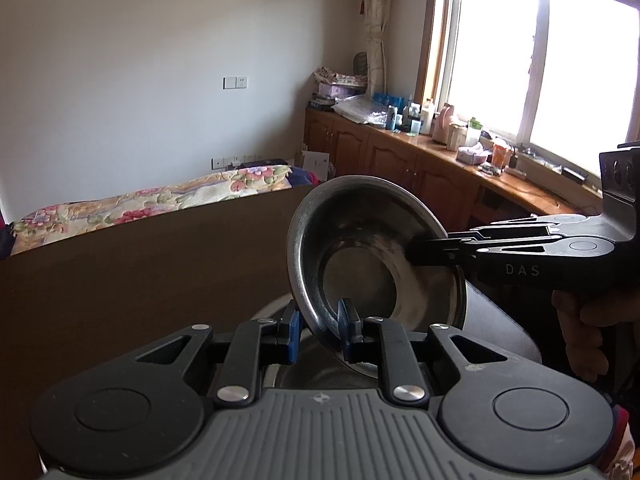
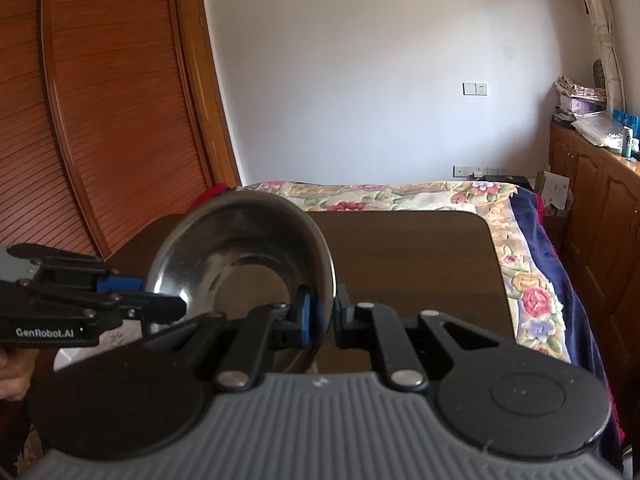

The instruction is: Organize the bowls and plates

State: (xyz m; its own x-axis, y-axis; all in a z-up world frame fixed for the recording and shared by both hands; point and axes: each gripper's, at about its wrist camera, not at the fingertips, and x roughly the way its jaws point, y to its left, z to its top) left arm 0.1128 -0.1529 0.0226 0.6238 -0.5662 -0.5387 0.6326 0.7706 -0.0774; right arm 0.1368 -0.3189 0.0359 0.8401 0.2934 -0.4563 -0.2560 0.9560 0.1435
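A steel bowl (image 1: pixel 372 252) hung tilted above the dark table (image 1: pixel 140 272), its hollow empty and turned toward both cameras. In the left wrist view the left gripper (image 1: pixel 318 330) pinched the bowl's rim at 6 o'clock, one blue pad (image 1: pixel 294 330) behind the wall and the other inside it. The right gripper (image 1: pixel 420 256) reached in from 3 o'clock, its fingers pressed nearly together on the rim there. Beneath the bowl, at the left gripper's tips, a second steel vessel (image 1: pixel 320 376) rested on the table; it looked like another bowl, though most of it was hidden and I could not tell whether anything lay in it. In the right wrist view the bowl (image 2: pixel 240 264) sat left of centre, the right gripper (image 2: pixel 322 316) clamping its rim at 5 o'clock and the left gripper (image 2: pixel 160 296) gripping at 9 o'clock.
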